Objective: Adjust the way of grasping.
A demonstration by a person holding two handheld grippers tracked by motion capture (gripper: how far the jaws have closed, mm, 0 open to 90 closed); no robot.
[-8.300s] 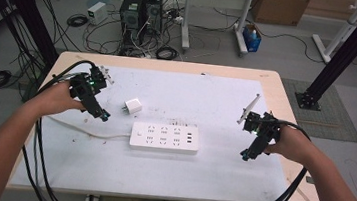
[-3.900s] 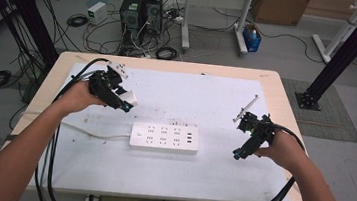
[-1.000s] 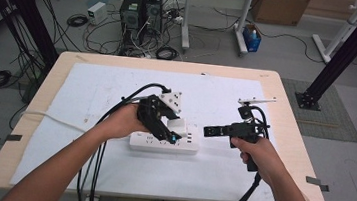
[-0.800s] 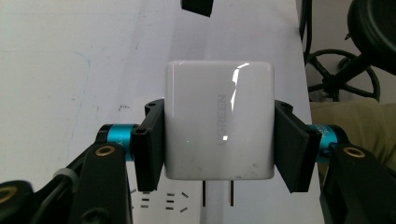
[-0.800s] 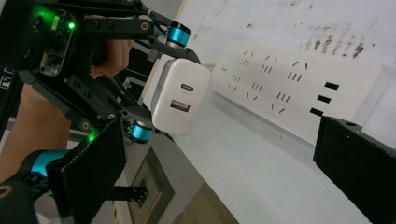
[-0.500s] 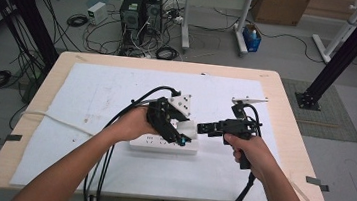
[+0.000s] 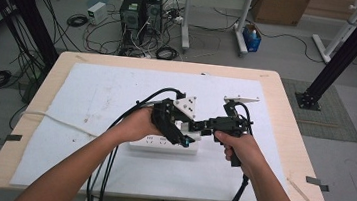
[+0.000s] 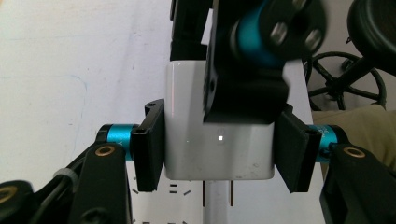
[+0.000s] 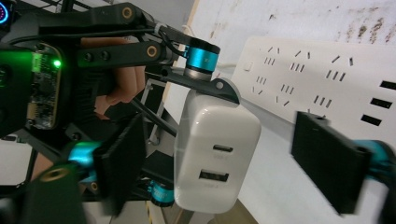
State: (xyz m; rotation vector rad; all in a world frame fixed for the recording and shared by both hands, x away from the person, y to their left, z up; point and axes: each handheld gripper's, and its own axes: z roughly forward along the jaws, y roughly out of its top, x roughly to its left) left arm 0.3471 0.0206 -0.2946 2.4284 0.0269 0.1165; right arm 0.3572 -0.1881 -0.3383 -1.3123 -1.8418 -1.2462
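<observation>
High view: both hand-held grippers meet over the power strip [image 7: 162, 145]. Left gripper view: the left hand-held gripper [image 8: 219, 156] is clamped on the charger [image 8: 218, 154]. Right gripper view: the right hand-held gripper [image 9: 229, 163] stands apart, the charger [image 9: 215, 154] between its jaws.

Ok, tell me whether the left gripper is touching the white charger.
Touching. In the left gripper view, the left gripper has both black pads pressed flat against the sides of the white charger, with no gap on either side.
</observation>
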